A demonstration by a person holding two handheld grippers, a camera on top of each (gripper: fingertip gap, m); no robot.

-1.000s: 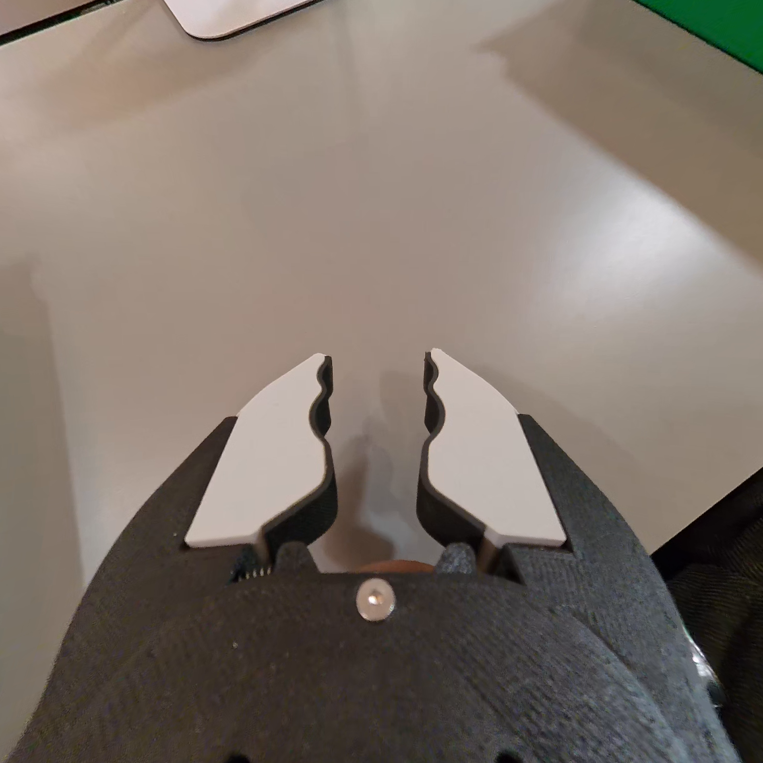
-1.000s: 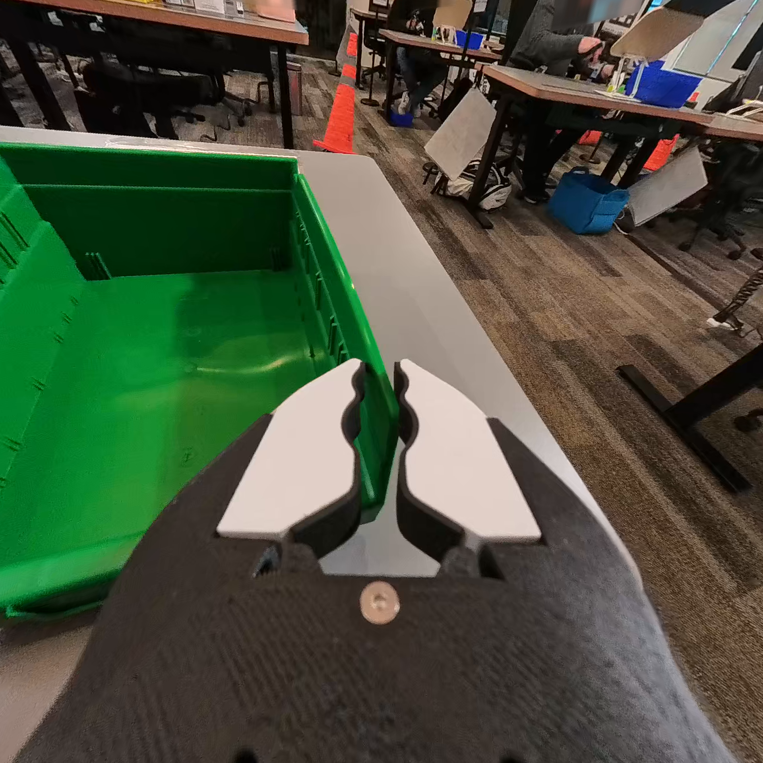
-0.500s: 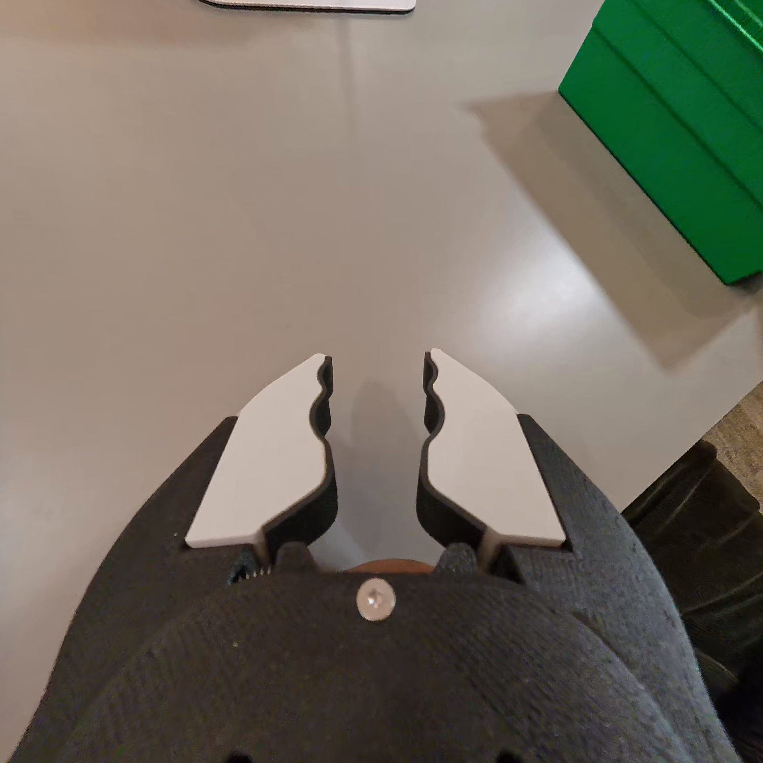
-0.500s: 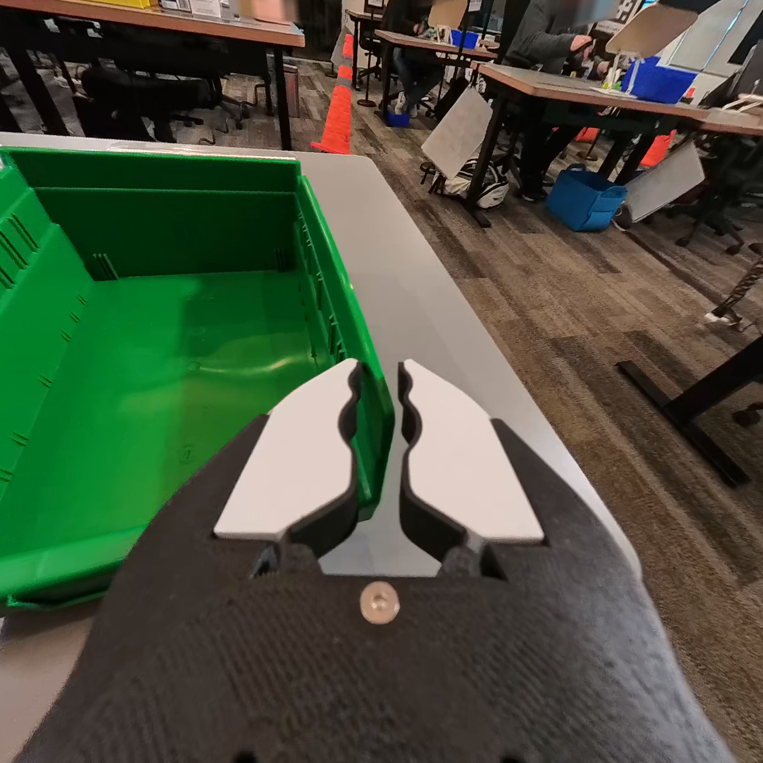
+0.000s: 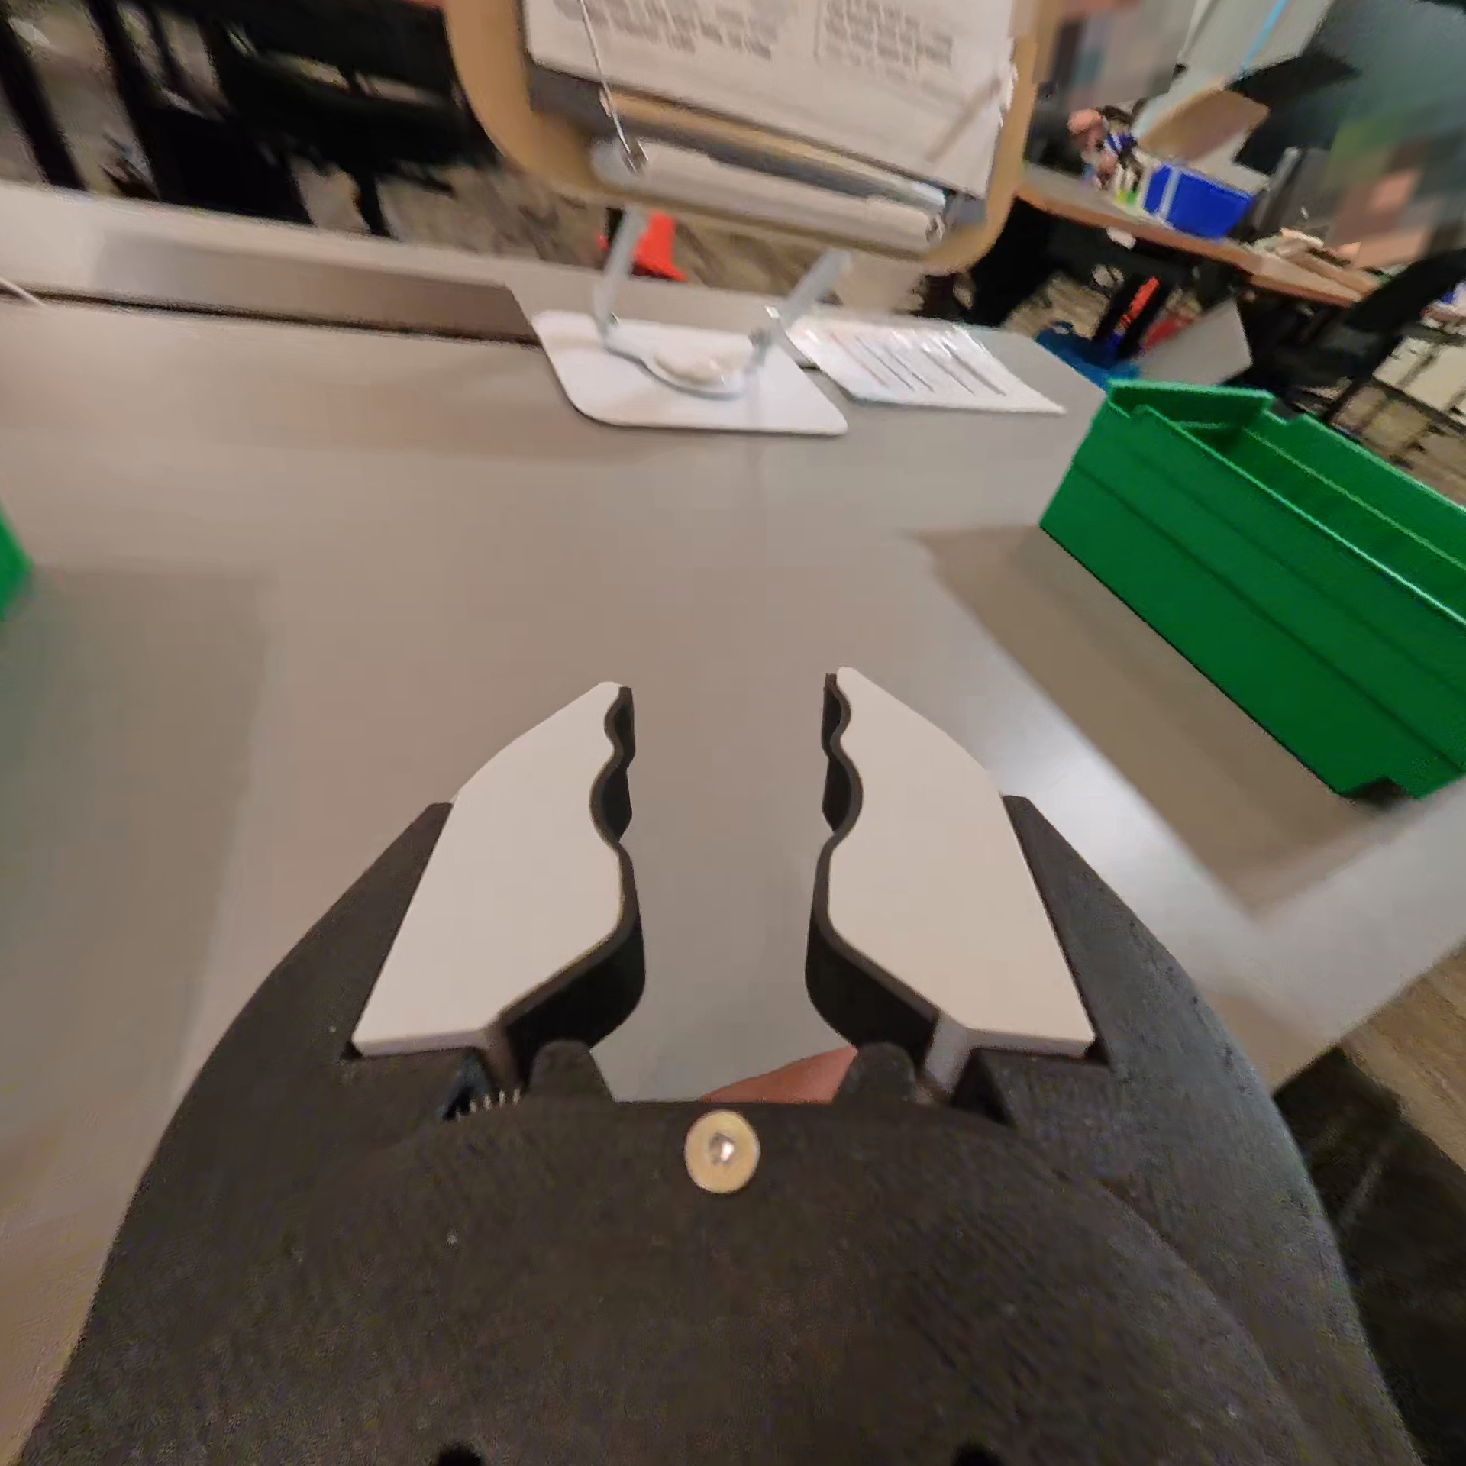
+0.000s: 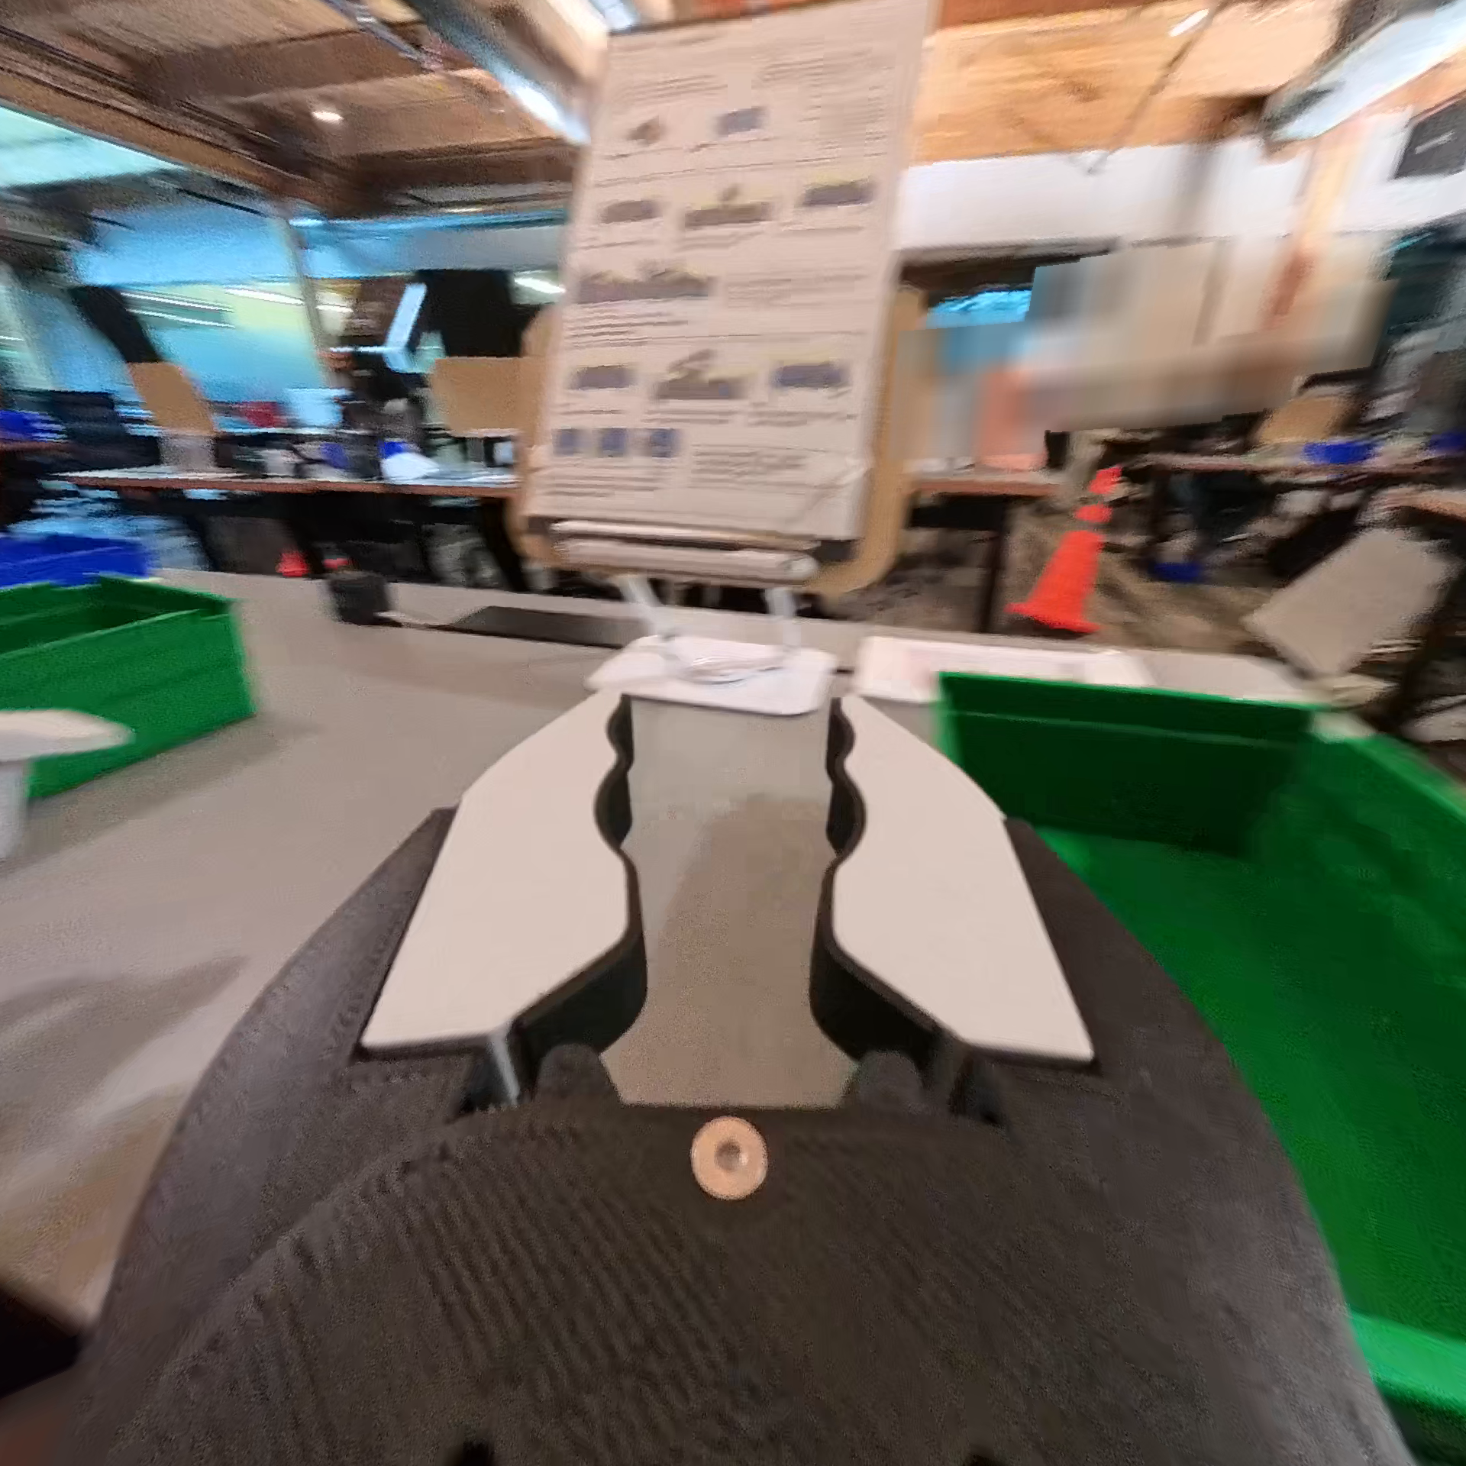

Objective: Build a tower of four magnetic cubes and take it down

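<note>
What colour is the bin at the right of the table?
Solid green bin, ribbed along its side; the left wrist view shows it sharpest.

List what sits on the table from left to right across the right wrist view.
Green bin at left → dark cup → white stand base → flat white sheet → green bin at right.

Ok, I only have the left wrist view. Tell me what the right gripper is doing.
Observer: The right gripper is open, with nothing between its fingers.
Operator: Check inside the green bin on the right.
Observer: The part of the right green bin floor that I can see is bare.
Operator: Now look left.
Observer: A second green bin stands farther left. Its inside is hidden from here.
</note>
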